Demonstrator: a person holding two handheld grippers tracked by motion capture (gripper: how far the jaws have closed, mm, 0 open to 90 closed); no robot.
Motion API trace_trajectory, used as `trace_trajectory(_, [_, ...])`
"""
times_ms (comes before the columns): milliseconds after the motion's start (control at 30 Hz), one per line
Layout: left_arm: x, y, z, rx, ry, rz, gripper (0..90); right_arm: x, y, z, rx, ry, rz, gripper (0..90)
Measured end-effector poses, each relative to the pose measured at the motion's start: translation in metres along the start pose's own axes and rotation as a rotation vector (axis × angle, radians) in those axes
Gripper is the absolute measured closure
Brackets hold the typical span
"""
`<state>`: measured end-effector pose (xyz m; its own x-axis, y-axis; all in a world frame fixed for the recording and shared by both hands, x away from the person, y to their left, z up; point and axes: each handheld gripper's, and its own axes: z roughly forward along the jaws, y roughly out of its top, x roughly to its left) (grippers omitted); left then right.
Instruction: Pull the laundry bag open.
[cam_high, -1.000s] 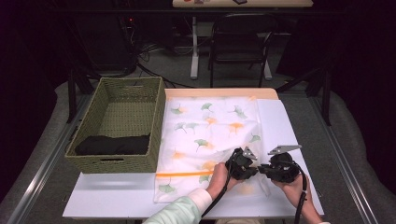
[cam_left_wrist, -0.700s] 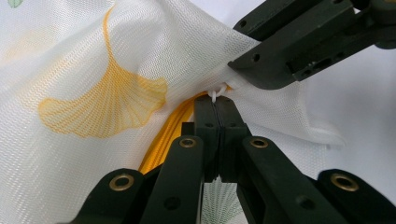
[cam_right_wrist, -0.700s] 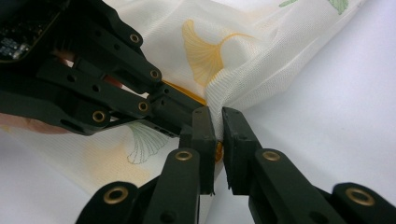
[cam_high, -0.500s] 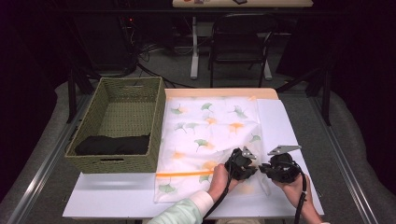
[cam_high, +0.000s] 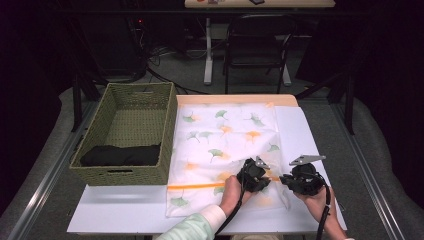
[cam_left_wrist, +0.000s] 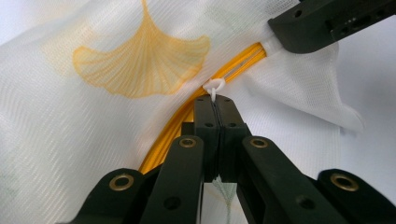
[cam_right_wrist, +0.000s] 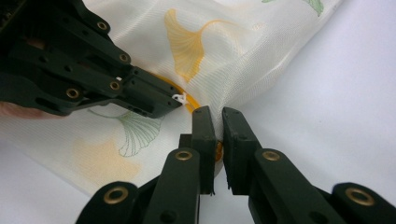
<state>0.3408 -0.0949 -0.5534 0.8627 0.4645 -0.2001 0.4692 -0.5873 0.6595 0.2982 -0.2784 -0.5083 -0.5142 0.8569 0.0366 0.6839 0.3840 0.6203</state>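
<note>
The white mesh bag (cam_high: 225, 150) with ginkgo leaves lies flat on the table (cam_high: 125, 210), right of the wicker basket (cam_high: 125, 132). Its white zipper pull (cam_left_wrist: 214, 87) is pinched in the left gripper (cam_left_wrist: 215, 100). The right gripper (cam_right_wrist: 215, 116) clamps the bag's edge by the orange zipper (cam_left_wrist: 187, 116), just beside it.

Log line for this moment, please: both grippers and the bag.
left gripper: shut on zipper pull | right gripper: shut on mesh laundry bag edge by orange zipper | both hands stationary
</note>
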Motion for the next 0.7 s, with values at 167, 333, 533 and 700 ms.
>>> trace_trajectory(167, [0.001, -0.003, -0.003, 0.008, 0.016, -0.004, 89.4, -0.001, 0.0, 0.001, 0.004, -0.005, 0.0, 84.3])
trace_trajectory(333, [0.002, -0.005, -0.006, 0.021, 0.013, 0.004, 89.5, -0.001, -0.001, 0.001, 0.011, -0.008, 0.002, 84.3])
trace_trajectory(533, [0.003, -0.009, -0.008, 0.008, 0.027, -0.017, 89.5, -0.002, -0.001, 0.002, 0.02, -0.015, 0.006, 84.3])
trace_trajectory(700, [0.004, -0.01, -0.01, 0.015, 0.021, -0.022, 89.6, -0.002, -0.002, 0.002, 0.023, -0.014, 0.012, 84.3])
